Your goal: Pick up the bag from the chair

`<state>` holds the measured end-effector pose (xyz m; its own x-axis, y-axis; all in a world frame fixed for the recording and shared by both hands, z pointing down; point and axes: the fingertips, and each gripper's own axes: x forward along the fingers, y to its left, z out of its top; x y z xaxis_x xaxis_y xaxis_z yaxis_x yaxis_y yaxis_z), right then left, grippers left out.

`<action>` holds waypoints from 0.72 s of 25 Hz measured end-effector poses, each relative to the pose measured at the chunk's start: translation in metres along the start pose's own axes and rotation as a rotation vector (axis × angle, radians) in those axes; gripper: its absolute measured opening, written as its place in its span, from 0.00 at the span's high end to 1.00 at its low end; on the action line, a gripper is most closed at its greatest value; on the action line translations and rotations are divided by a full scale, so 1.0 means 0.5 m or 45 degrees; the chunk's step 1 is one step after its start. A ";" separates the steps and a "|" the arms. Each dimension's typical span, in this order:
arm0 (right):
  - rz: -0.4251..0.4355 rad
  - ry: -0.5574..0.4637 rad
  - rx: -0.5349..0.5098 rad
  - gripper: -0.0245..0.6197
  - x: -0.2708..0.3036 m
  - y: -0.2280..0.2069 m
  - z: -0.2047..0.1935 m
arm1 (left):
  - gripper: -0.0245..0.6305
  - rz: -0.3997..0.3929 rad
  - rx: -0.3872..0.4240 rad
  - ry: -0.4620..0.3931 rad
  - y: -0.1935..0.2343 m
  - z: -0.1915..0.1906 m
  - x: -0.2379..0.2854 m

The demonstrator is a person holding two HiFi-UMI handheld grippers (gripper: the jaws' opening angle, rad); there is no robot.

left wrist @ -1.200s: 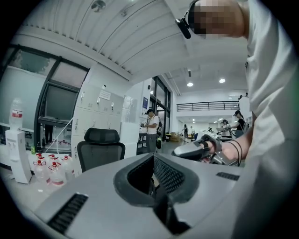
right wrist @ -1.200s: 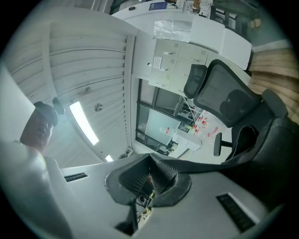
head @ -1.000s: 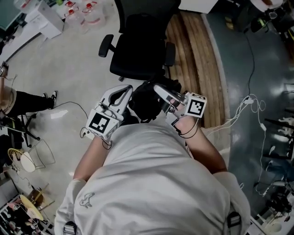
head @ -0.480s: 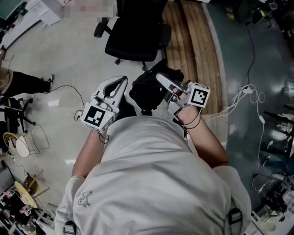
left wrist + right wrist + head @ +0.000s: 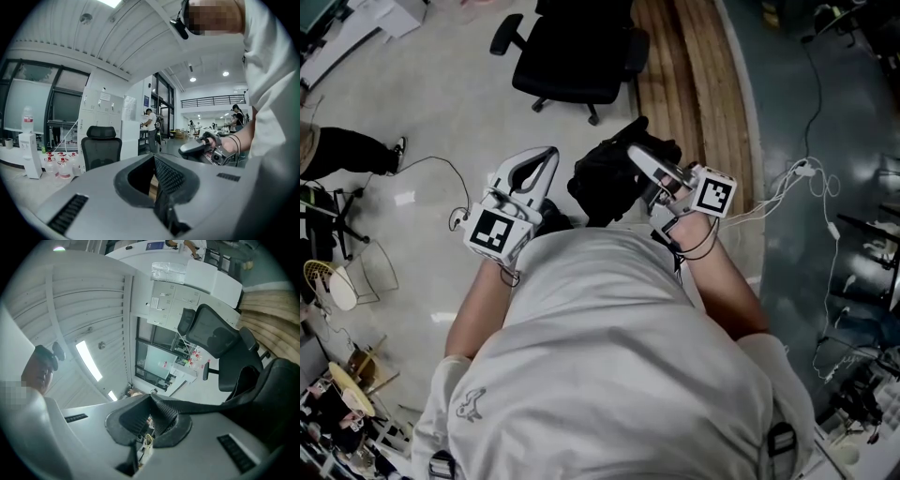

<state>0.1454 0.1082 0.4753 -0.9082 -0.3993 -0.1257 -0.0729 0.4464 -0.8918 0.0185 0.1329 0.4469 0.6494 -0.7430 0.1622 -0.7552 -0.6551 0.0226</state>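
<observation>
While right gripper [image 5: 637, 155] is clamping strap [image 5: 211, 404], bag [image 5: 600, 183] is hanging between both grippers, off chair [image 5: 577, 56]; left gripper [image 5: 547, 156] is idling clenched, empty.

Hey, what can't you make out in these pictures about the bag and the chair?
- Black fabric bag: lower part hidden by the person's white shirt, head view.
- Black office chair: top cut off by the upper edge, head view.
- Bag again: cut off by the right edge, right gripper view.
</observation>
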 end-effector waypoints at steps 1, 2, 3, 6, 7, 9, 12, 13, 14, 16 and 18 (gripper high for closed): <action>-0.003 -0.003 0.002 0.91 -0.004 0.001 -0.006 | 0.95 -0.003 -0.006 -0.001 -0.002 0.000 -0.004; -0.006 -0.006 0.005 0.91 -0.006 0.001 -0.010 | 0.95 -0.007 -0.006 -0.003 0.000 -0.001 -0.007; -0.010 -0.010 0.010 0.91 -0.007 -0.001 -0.013 | 0.95 -0.008 -0.001 -0.005 0.003 -0.002 -0.009; -0.016 -0.018 0.026 0.91 -0.016 -0.005 -0.020 | 0.95 -0.010 0.006 -0.004 0.008 -0.004 -0.010; -0.016 -0.022 0.030 0.91 -0.020 -0.004 -0.021 | 0.95 -0.012 0.002 -0.003 0.006 -0.004 -0.010; -0.008 -0.026 0.033 0.91 -0.025 -0.001 -0.022 | 0.95 -0.016 -0.018 0.003 0.001 -0.002 -0.010; 0.009 -0.019 0.024 0.91 -0.028 0.001 -0.025 | 0.95 -0.014 -0.038 0.007 -0.004 -0.005 -0.004; 0.012 -0.016 0.024 0.91 -0.028 0.001 -0.025 | 0.95 -0.012 -0.042 0.006 -0.006 -0.006 -0.002; 0.015 -0.013 0.027 0.91 -0.030 0.002 -0.027 | 0.95 -0.011 -0.041 0.005 -0.009 -0.007 -0.002; 0.017 -0.009 0.030 0.91 -0.035 0.003 -0.030 | 0.95 -0.011 -0.028 0.005 -0.017 -0.010 -0.003; 0.020 -0.005 0.030 0.91 -0.038 0.003 -0.032 | 0.95 -0.005 -0.024 0.010 -0.021 -0.015 -0.004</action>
<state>0.1559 0.1295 0.4832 -0.9075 -0.3956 -0.1413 -0.0490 0.4337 -0.8997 0.0246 0.1425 0.4537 0.6519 -0.7390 0.1698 -0.7540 -0.6556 0.0417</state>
